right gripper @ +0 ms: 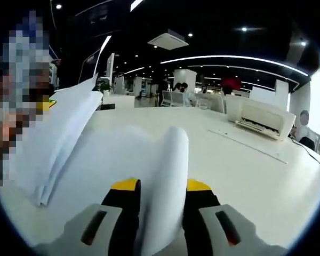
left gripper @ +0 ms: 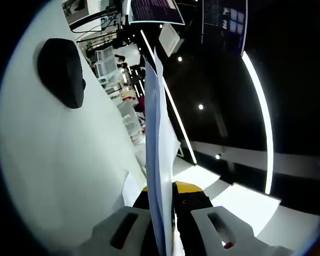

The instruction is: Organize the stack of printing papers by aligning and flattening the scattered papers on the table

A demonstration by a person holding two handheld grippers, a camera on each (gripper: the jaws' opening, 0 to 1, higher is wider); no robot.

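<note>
Left gripper view: smooth white table [left gripper: 58, 176] rolled upright; left of the paper, a matte black rounded mouse [left gripper: 61, 72]. Left gripper [left gripper: 161, 213] clamped narrow on a thin stack of paper [left gripper: 156, 160], seen edge-on, rising between yellow-tipped jaws. Right of the paper, dark ceiling with light strips.

Right gripper view: same paper [right gripper: 69, 133] lifted off the table [right gripper: 245, 176], sagging in a soft curve, top edge sloping up to the left. Right gripper [right gripper: 161, 213] pinching the curled near end [right gripper: 165, 176]. Right of the paper, open bare tabletop out to a boxy white printer [right gripper: 264, 118] near the far edge.
</note>
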